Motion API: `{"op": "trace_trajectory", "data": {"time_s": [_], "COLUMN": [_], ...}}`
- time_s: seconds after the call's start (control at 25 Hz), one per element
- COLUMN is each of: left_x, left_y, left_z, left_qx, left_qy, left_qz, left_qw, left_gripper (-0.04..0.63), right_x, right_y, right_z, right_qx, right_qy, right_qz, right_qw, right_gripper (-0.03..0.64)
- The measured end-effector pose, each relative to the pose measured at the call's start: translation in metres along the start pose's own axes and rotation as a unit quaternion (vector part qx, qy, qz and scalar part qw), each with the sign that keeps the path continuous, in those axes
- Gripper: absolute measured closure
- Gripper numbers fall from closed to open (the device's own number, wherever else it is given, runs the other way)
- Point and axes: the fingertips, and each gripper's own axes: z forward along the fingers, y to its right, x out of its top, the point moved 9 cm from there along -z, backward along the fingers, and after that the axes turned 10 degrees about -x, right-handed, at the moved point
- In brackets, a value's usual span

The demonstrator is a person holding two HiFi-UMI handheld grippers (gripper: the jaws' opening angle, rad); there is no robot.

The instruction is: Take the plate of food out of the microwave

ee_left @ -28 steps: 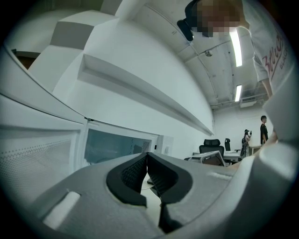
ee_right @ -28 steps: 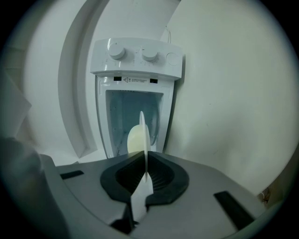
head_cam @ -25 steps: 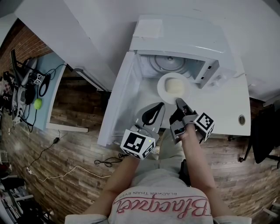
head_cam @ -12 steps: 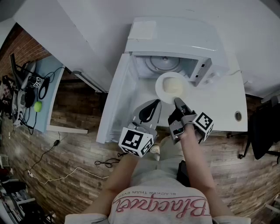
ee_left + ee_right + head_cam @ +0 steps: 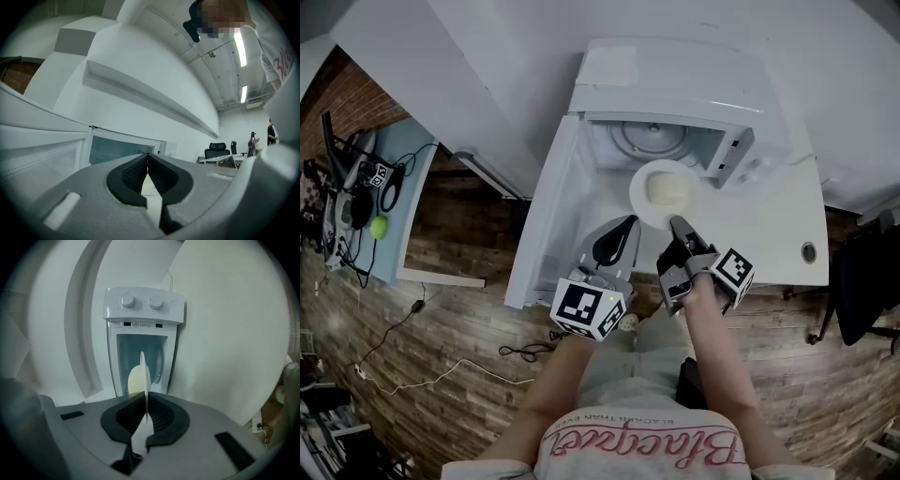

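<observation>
A: Where's the plate [image 5: 661, 195]?
B: Just outside the open microwave [image 5: 675, 103], carrying its food [image 5: 668, 191], near rim pinched by the right gripper [image 5: 680, 228].
A: Handling?
B: Stiff, breakable, probably slick (edge hold only), so keep it level. The left gripper [image 5: 619, 230] has its jaws pressed together, empty.

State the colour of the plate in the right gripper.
White plate, with pale yellow food on it; best seen in the head view.
</observation>
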Motion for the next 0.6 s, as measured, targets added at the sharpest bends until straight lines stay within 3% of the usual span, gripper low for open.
{"op": "trace_trajectory", "data": {"time_s": [0.6], "left_x": [-0.004], "left_y": [-0.014], "left_z": [0.004], "left_qx": [0.021], "left_qy": [0.005], "left_qz": [-0.025], "left_qw": [0.9995], "left_gripper": [0.588], "right_x": [-0.001], "right_y": [0.009], "right_z": [-0.013], "right_qx": [-0.013], "right_qy": [-0.01], "right_qz": [0.0], "right_qw": [1.0], "right_gripper": [0.595]}}
